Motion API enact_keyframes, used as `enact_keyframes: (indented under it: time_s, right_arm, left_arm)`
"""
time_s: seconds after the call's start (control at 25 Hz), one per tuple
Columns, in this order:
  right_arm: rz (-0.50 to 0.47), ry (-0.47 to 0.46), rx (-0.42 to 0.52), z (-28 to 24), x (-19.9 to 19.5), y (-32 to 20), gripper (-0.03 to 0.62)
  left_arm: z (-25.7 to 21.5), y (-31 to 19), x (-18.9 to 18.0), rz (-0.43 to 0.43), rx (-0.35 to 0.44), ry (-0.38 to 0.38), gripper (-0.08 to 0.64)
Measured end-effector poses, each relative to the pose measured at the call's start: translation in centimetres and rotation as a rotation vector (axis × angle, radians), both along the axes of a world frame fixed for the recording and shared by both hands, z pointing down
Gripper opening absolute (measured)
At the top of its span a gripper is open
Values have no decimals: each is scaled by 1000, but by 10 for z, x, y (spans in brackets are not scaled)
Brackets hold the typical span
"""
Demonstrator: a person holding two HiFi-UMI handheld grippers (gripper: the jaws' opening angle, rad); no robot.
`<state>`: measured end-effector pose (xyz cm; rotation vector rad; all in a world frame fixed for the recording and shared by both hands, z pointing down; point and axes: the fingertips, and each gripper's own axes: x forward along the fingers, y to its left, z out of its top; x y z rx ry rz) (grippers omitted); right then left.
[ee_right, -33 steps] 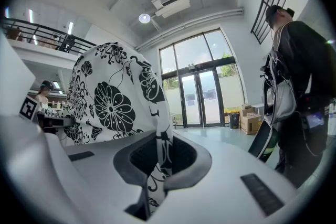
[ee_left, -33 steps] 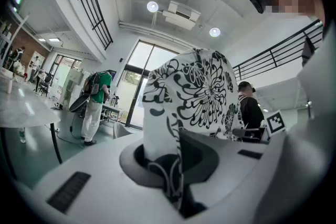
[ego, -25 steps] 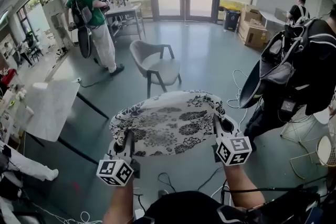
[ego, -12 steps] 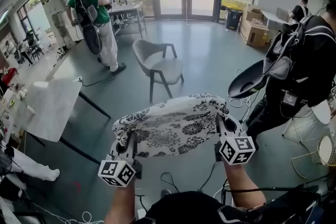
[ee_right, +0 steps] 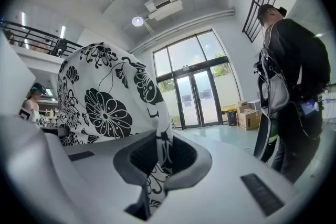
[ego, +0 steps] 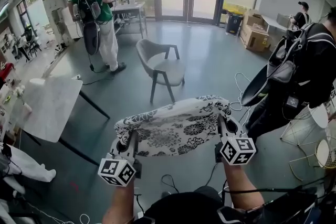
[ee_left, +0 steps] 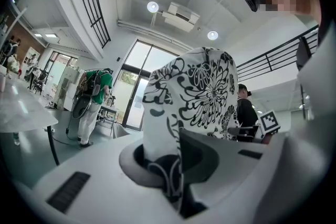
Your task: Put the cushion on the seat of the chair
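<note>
A round white cushion with a black flower print (ego: 173, 126) hangs in the air between my two grippers. My left gripper (ego: 128, 136) is shut on its left edge, and the cloth (ee_left: 173, 113) shows pinched between its jaws in the left gripper view. At the cushion's right edge my right gripper (ego: 223, 123) is shut on the cloth (ee_right: 157, 123) too. The grey chair with dark legs (ego: 160, 63) stands ahead on the floor, some way beyond the cushion, its seat (ego: 168, 72) bare.
A person in black (ego: 302, 76) with a backpack and a dark round cushion stands close on the right. A white table (ego: 47, 105) is at the left. A person in green (ego: 102, 13) stands by a far desk. Cables (ego: 239, 86) lie on the floor.
Both grippers and the cushion have moved forward toward the chair, which now sits slightly nearer in view. The cushion sags a little flatter. The grips are unchanged.
</note>
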<state>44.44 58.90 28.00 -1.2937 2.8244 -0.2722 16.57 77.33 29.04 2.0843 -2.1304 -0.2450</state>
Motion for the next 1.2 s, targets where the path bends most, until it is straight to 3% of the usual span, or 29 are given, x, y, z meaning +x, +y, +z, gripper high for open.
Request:
enact_keyframes:
  time_s: [0.36, 0.72, 1.2]
  right_arm:
    - [2, 14, -14, -10, -18, -14, 28]
    - [-49, -7, -17, 5, -41, -80, 28]
    - [-71, -31, -12, 0, -55, -198, 28]
  left_arm:
    - [-6, -20, -21, 15, -13, 18, 31]
    - [-1, -82, -40, -41, -24, 6, 29]
    - [-5, -196, -52, -48, -41, 0, 29]
